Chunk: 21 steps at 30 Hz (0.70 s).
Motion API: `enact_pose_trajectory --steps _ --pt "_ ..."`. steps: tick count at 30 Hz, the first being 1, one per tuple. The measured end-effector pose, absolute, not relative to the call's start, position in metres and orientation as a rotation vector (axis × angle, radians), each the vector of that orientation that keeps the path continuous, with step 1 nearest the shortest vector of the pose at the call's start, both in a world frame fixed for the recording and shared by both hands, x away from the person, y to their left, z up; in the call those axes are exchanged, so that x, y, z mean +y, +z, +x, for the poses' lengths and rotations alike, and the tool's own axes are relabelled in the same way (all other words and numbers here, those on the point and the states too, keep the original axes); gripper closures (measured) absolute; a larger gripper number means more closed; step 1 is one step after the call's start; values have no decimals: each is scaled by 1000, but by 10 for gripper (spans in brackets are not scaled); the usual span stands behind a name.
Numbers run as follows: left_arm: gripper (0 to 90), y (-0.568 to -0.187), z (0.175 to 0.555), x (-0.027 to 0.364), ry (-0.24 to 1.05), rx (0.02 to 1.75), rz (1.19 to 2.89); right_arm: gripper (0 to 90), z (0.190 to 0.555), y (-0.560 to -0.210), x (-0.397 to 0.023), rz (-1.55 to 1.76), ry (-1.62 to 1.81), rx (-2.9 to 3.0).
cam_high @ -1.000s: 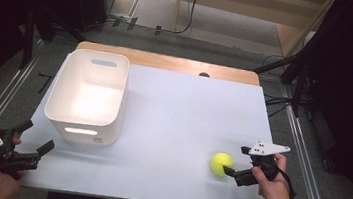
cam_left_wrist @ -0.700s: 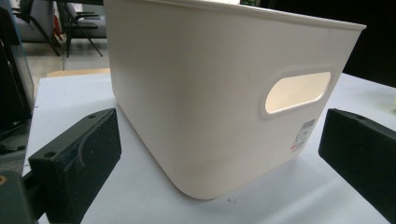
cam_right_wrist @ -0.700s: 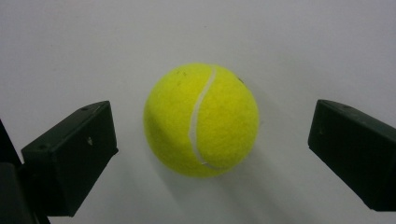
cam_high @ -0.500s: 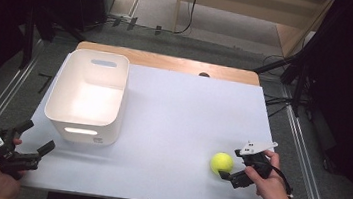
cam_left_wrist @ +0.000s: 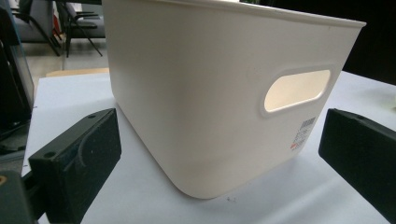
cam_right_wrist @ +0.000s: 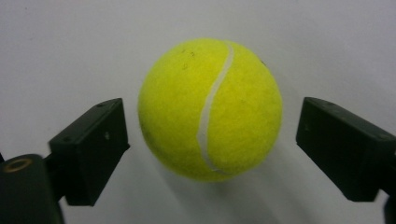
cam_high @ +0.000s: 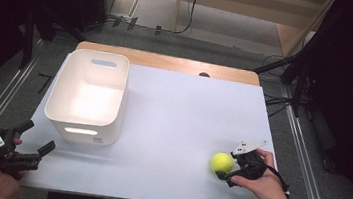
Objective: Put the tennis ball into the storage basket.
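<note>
A yellow tennis ball (cam_high: 221,162) rests on the white table top (cam_high: 183,110) near the front right. My right gripper (cam_high: 227,166) reaches it from the right. In the right gripper view the ball (cam_right_wrist: 210,109) sits between the jaws of the right gripper (cam_right_wrist: 212,144), which have just been closing. A narrow gap remains on each side, so the pads are not pressing. At the front left corner my left gripper (cam_high: 38,136) is held open and points at the white bin (cam_high: 82,131). The left gripper (cam_left_wrist: 219,158) has nothing between its jaws, and the bin (cam_left_wrist: 210,93) stands just beyond them.
The bin is an open-topped white plastic tub with handle cut-outs, standing at the left of the table. A wooden strip (cam_high: 169,61) runs along the far edge. Metal rails (cam_high: 303,159) and dark floor border the table on both sides.
My right gripper has slid left up to the ball, so its jaws now flank it. The ball, the bin and the left gripper have stayed in place.
</note>
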<state>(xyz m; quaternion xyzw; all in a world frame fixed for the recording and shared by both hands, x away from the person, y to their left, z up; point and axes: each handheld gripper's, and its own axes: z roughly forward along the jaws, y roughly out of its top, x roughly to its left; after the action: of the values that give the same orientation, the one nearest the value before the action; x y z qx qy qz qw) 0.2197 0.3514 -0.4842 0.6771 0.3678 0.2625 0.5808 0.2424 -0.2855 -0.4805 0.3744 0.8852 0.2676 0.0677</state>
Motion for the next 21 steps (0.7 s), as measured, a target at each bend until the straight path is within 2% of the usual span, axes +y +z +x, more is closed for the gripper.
enact_pose_trajectory --steps 17,21 --pt "0 -484 220 351 616 857 1587 134 246 -488 -273 1116 718 2711" --pt "0 -484 220 351 618 857 1588 176 247 -488 -272 1112 721 2702"
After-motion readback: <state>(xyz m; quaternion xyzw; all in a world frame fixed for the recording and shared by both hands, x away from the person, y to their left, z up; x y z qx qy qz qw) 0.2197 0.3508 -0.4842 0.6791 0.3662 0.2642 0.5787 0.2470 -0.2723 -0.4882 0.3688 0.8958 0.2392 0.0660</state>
